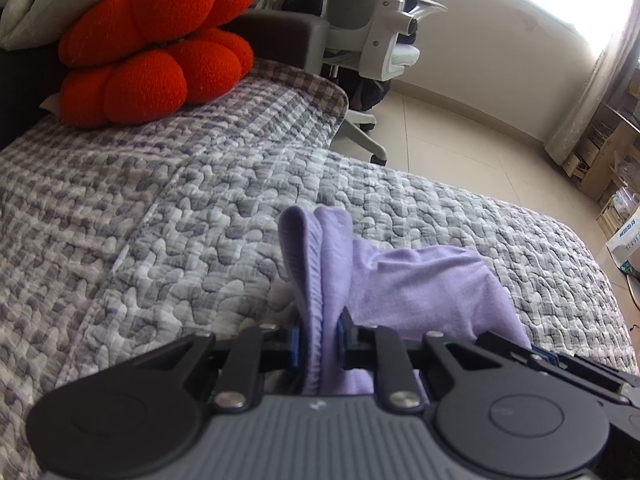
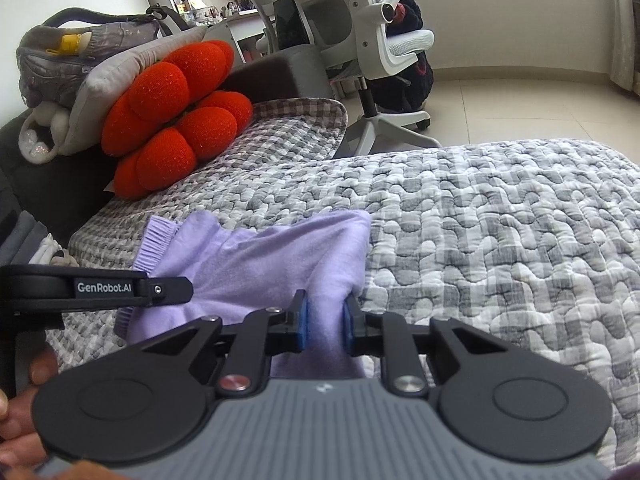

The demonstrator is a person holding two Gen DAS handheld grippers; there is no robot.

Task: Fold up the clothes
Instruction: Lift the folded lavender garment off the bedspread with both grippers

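Both claws nipped tight on the lilac sweater (image 2: 256, 256): left gripper (image 1: 320, 332) on bunched edge, right gripper (image 2: 325, 320) on another fold. Best keep tension even, lay it flat on the quilt (image 2: 500, 220).

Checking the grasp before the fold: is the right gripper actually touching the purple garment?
Touching. The right wrist view shows the right gripper with both blue pads pressed against a bunch of the purple garment, the cloth pinched between them with no gap.
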